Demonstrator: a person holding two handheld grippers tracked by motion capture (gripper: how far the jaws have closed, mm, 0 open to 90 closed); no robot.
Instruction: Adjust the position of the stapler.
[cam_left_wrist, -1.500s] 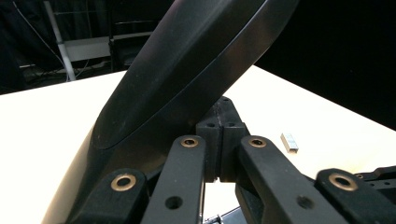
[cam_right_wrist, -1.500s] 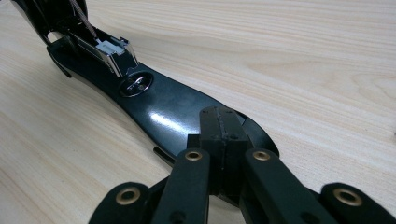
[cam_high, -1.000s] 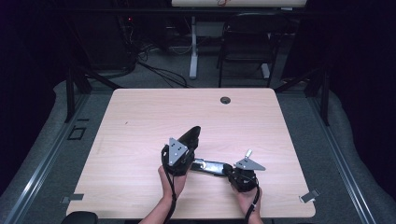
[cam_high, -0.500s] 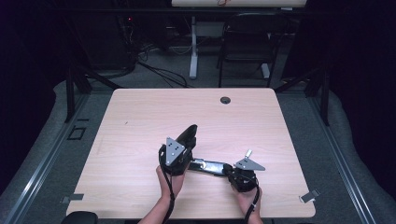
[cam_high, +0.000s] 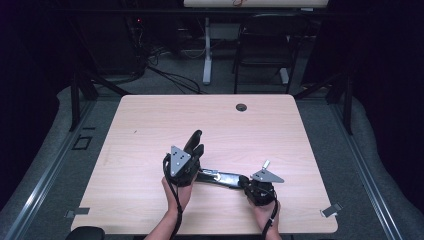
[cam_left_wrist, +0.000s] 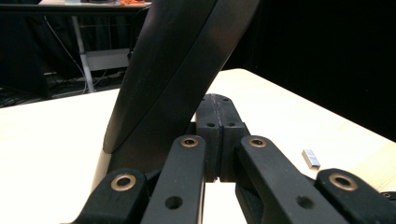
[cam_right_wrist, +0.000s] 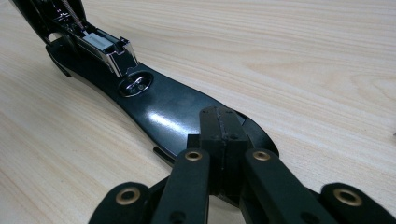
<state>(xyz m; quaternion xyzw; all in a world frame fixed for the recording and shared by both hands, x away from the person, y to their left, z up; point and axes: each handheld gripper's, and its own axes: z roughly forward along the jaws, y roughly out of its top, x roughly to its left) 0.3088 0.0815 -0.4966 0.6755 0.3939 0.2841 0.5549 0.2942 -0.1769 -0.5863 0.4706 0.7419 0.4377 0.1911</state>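
A black stapler lies swung open on the wooden table (cam_high: 150, 125). Its base (cam_high: 222, 177) rests flat, and its top arm (cam_high: 194, 136) stands up at the left end. My left gripper (cam_high: 197, 148) is beside that raised arm (cam_left_wrist: 177, 60), which leans against the left side of the jaws. The jaws (cam_left_wrist: 219, 100) are shut with nothing between them. My right gripper (cam_high: 243, 181) is shut too, and its tips (cam_right_wrist: 222, 114) rest on the glossy front end of the base (cam_right_wrist: 163, 107). The metal magazine (cam_right_wrist: 100, 44) shows at the far end.
A small silver staple strip (cam_left_wrist: 310, 157) lies on the table to the right of my left gripper. A round cable hole (cam_high: 241, 107) sits near the table's far edge. A chair (cam_high: 265, 45) and a desk leg (cam_high: 207, 50) stand beyond the table.
My left gripper and the stapler's raised arm have shifted a little to the left. The right gripper and the base have stayed in place.
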